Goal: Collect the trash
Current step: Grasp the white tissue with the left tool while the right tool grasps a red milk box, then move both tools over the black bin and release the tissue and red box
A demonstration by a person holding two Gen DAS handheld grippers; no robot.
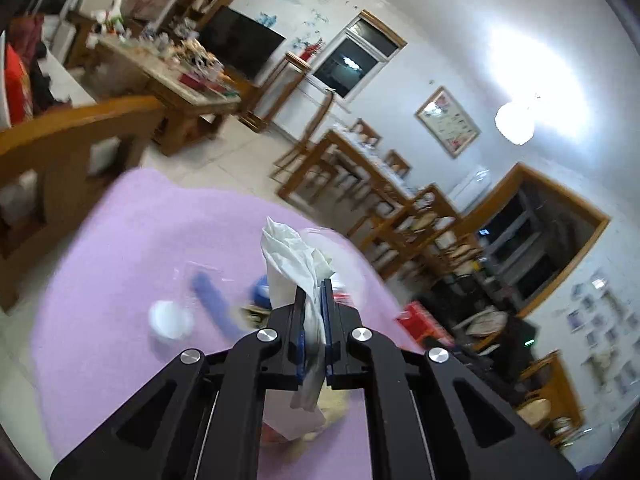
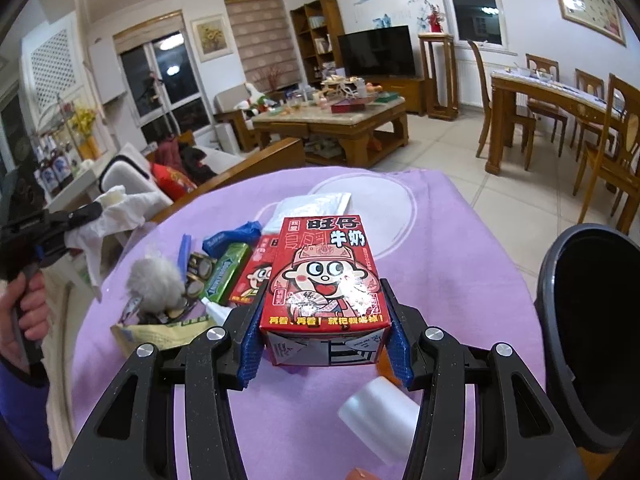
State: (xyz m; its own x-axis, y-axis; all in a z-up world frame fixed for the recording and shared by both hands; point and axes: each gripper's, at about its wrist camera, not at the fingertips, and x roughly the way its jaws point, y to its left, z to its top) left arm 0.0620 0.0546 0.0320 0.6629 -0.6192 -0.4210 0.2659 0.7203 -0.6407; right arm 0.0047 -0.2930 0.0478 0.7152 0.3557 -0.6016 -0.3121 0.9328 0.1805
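Right wrist view: right gripper [image 2: 326, 334] jaws clamp the milk carton [image 2: 326, 280] left of the bin [image 2: 592, 340], ready to drop, while left gripper [image 1: 314, 320] jaws pinch a tissue [image 1: 296, 256] farther left.

A dark flat-screen television [image 2: 376, 50] stands against the white far wall, beside a tall wooden bookshelf [image 2: 316, 36]. In front of it sits a low wooden coffee table with a pale stone top [image 2: 332, 120], crowded with small items too blurred to name. To the right, a long wooden dining table [image 2: 556, 100] is ringed by high-backed wooden chairs [image 2: 612, 148]. A framed picture [image 2: 588, 4] hangs above it. A wooden-framed sofa with a red cushion [image 2: 172, 180] lies on the left, near a dark glass balcony door [image 2: 164, 76]. The floor is pale tile [image 2: 452, 152]. In the left wrist view, a round ceiling lamp [image 1: 514, 122] glares brightly.
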